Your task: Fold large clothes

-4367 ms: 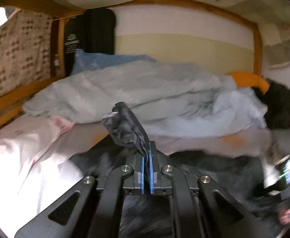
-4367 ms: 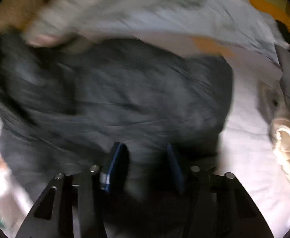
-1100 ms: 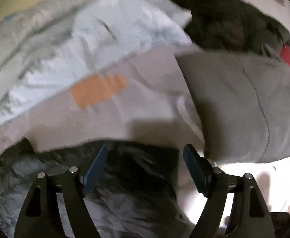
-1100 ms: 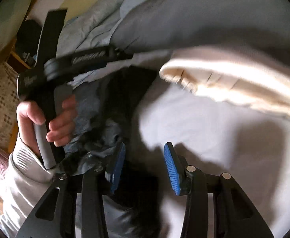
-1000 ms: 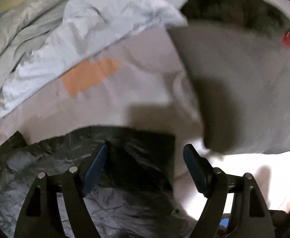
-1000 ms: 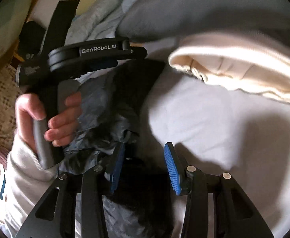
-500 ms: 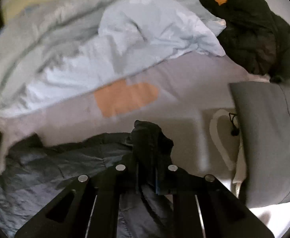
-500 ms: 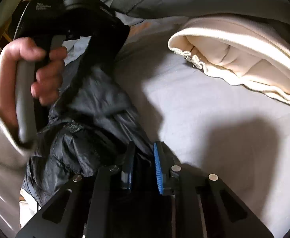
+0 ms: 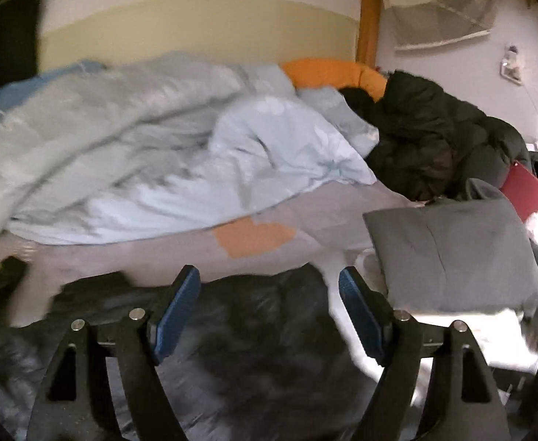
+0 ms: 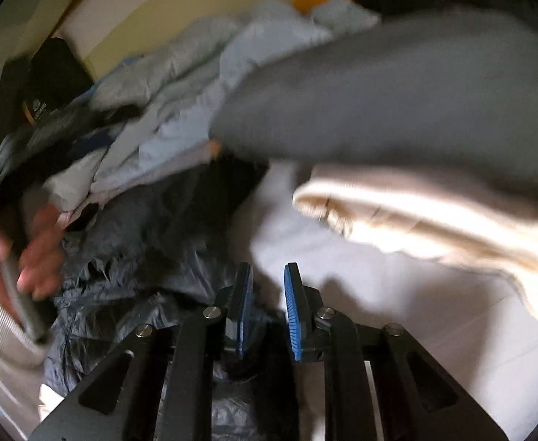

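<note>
The dark grey puffer jacket lay crumpled on the pale bedsheet, spread across the near part of the bed below both cameras. The left gripper hung over it with its jaws opening, the blue pads set wide apart; the jacket showed in the gap below them, but neither pad pressed on it. In the right wrist view the right gripper sat at the jacket's right edge, where the dark fabric met the white sheet. Its jaws were opening from a narrow gap, and the space between the blue pads looked empty, with dark fabric only lower down near their bases. To the left in that view a hand in a light ribbed sleeve gripped the other tool's handle, heavily blurred. A folded grey garment rested just right of the jacket, on top of a cream knitted one. Behind lay a rumpled pale-blue duvet, an orange pillow, and a black coat heaped at the far right. An orange patch marked the sheet.
</note>
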`<move>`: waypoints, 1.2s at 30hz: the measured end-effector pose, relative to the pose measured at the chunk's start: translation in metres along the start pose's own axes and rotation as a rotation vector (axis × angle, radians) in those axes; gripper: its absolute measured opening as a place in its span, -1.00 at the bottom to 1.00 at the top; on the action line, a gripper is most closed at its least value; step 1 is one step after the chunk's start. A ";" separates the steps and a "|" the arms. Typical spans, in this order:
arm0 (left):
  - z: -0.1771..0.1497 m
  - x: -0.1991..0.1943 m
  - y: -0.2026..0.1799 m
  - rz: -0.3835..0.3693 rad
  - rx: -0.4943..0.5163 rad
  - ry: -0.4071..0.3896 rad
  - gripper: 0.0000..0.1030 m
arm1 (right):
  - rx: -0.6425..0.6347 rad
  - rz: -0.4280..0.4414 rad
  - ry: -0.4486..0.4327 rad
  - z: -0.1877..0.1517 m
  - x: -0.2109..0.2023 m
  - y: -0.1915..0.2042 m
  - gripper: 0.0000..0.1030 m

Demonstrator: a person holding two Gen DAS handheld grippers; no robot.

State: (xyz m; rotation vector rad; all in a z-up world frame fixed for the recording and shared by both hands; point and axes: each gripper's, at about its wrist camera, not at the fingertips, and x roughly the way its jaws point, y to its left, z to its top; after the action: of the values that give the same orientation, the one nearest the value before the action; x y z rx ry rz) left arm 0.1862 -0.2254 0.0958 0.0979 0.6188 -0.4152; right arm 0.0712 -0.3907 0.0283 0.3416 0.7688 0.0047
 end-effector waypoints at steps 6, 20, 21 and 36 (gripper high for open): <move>-0.046 -0.078 0.043 0.212 0.052 -0.117 0.51 | -0.237 0.015 0.015 -0.019 -0.001 0.049 -0.30; -0.161 -0.150 0.167 0.417 -0.082 -0.083 0.67 | -0.235 -0.198 -0.008 -0.032 0.034 0.024 0.14; -0.167 -0.152 0.178 0.409 -0.114 -0.067 0.67 | -0.232 -0.160 -0.014 -0.032 0.030 0.022 0.18; -0.212 -0.185 0.395 0.548 -0.583 -0.055 0.77 | -0.142 -0.055 0.133 -0.032 0.083 0.013 -0.45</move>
State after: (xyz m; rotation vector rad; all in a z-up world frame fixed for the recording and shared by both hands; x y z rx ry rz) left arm 0.0949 0.2444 0.0178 -0.2959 0.6102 0.2983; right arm 0.1108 -0.3585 -0.0450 0.1865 0.9042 0.0304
